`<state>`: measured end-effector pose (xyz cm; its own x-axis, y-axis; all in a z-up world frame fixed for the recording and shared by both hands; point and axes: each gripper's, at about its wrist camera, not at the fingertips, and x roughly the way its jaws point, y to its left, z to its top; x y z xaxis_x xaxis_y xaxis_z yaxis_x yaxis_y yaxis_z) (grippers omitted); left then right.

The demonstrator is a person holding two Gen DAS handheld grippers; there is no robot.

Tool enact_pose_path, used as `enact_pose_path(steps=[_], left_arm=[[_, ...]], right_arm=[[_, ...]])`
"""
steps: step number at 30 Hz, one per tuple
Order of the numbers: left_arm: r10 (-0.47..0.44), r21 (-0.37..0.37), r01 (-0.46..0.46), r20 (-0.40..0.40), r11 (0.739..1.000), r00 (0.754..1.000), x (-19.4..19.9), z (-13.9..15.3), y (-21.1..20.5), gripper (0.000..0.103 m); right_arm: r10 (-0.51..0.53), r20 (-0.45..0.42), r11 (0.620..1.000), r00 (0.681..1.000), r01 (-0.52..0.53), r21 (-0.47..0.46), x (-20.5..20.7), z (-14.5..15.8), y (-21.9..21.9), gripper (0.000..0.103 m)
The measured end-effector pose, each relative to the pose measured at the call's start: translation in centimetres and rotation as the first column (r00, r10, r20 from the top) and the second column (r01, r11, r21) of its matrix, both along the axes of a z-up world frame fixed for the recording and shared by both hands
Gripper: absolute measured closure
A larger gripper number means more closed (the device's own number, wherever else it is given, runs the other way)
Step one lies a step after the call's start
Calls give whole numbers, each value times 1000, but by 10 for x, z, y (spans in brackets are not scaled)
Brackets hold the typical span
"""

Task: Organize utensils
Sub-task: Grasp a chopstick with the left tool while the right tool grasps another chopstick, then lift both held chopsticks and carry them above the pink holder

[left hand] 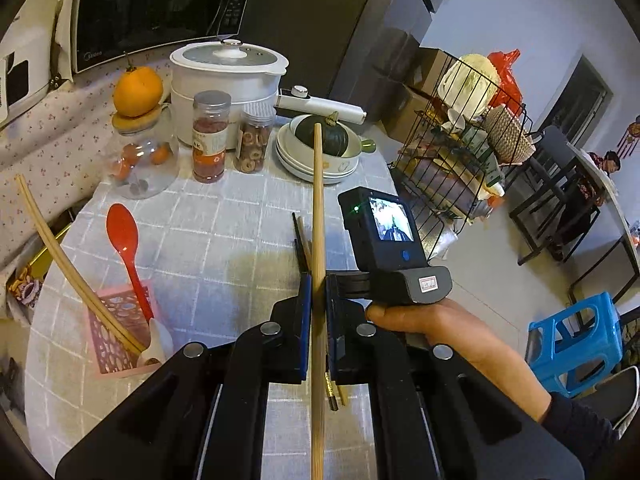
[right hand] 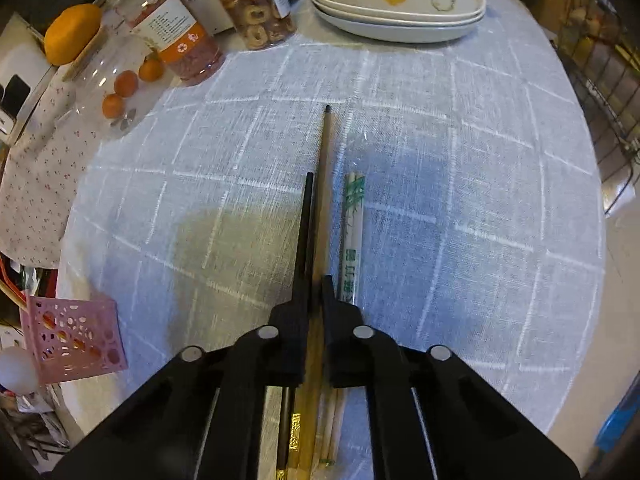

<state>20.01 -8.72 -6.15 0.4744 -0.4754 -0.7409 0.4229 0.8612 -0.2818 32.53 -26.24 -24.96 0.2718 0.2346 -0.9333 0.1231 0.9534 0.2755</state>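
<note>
On the checked tablecloth (right hand: 460, 184), the right gripper (right hand: 316, 292) sits low over a bundle of chopsticks: its jaws are nearly together around a dark chopstick (right hand: 325, 184), with a black chopstick (right hand: 306, 216) just left of it and a wrapped pair (right hand: 352, 232) just right, outside the jaws. The butt ends run under the gripper body and are cut off by the lower frame edge; whether the pads actually pinch the dark stick or only bracket it, I cannot tell. In the left wrist view, the left gripper (left hand: 318, 292) is clamped on a long wooden stick (left hand: 318, 216), which rises past the plates (left hand: 312, 168); its lower end leaves the frame. The right gripper (left hand: 394, 256) shows just beside it, fingers hidden behind the left jaws. The pink holder (left hand: 116, 336) stands near the table's left edge with a red spoon (left hand: 126, 240), two pale chopsticks (left hand: 68, 264) and a white piece in it; the holder's base is partly cut off in the right view. Jars (left hand: 210, 136) and a pot (left hand: 228, 76) line the far side. Bare cloth lies between holder and grippers; a wire rack (left hand: 460, 152) stands beyond the right edge.
</note>
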Motion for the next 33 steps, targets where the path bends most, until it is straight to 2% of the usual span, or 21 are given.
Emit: enact_pose_path(steps=[9,13,15,19,23,26,30,33], left_arm=[[5,-16,-5,33,1000,999,-3,10,6,97],[19,-17,-18,64,1000,998,-4,15,9,97],[23,-19,-21,91,1000,996,-5,18,12,97],[49,-40,-44,147,998,988,-4,30,25,97],[105,-75,-92,199,993,974,-1,41,48,97],[153,-98,-132,252,986,956,0,47,70,97],[215,-117,-186,337,976,917,-1,49,95,97],[266,-142,-229,363,963,893,4,40,111,97]], right_arm=[[-30,62,997,998,25,79,-9,31,-20,98],[-67,156,992,985,48,121,-14,58,-32,98],[-84,237,987,968,47,156,-19,78,-34,98],[-104,399,981,911,27,193,-36,124,-30,98],[-111,479,979,870,13,204,-47,146,-21,98],[-114,523,973,845,-12,231,-56,153,-13,98],[-123,603,956,788,-68,285,-66,169,-5,98],[-122,662,942,740,-123,311,-75,180,6,98]])
